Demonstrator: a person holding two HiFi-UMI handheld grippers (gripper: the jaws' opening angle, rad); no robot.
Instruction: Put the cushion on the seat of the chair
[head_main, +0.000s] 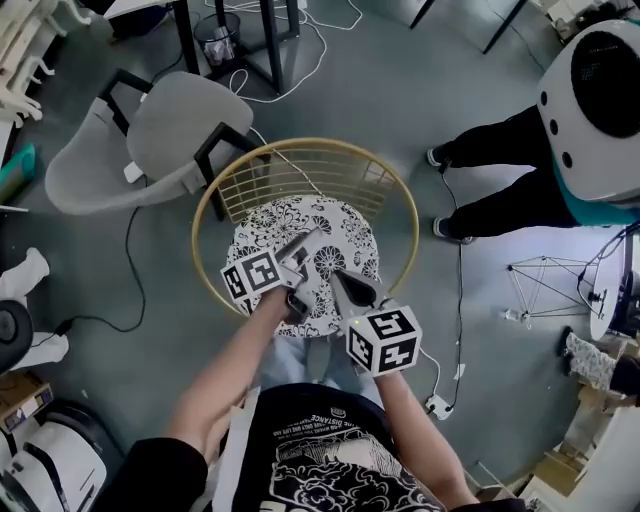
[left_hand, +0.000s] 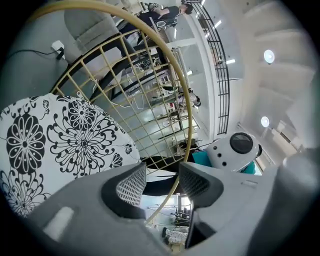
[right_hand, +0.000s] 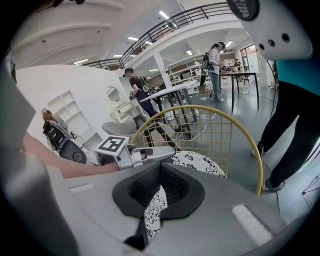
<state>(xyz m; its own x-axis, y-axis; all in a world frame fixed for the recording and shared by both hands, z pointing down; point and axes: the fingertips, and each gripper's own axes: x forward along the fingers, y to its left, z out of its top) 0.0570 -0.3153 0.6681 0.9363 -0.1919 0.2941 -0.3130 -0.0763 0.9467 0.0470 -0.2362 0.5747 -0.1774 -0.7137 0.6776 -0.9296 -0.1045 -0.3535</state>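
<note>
At the left gripper (head_main: 305, 250): jaws wide apart, nothing pinched, tips over the cushion (head_main: 340, 238) near its middle. Beyond its tips stands the chair (head_main: 300, 146), a gold hoop with a wire grid. To the left of its left jaw: the cushion's black-and-white flower print. Between the open pads (left_hand: 131, 186): only a stretch of the gold rim farther off, untouched. At the right gripper (head_main: 347, 287): sits just right of the left one and nearer the wearer, tips over the cushion's near part, jaws brought together with a strip of the flowered cloth caught between them. Ahead of the right gripper: the left one reaching in from the left, then the rest of the cushion, then the wire back. Under both grippers: cushion flat on the seat, inside the hoop, round and filling most of it. Past the chair, up and left of the left gripper: a grey chair (head_main: 150, 130). Well to the right of the right gripper: a standing person's dark legs (head_main: 500, 175). Below both grippers and all round the chair: grey floor (head_main: 400, 90) with loose cables (head_main: 130, 260).
</note>
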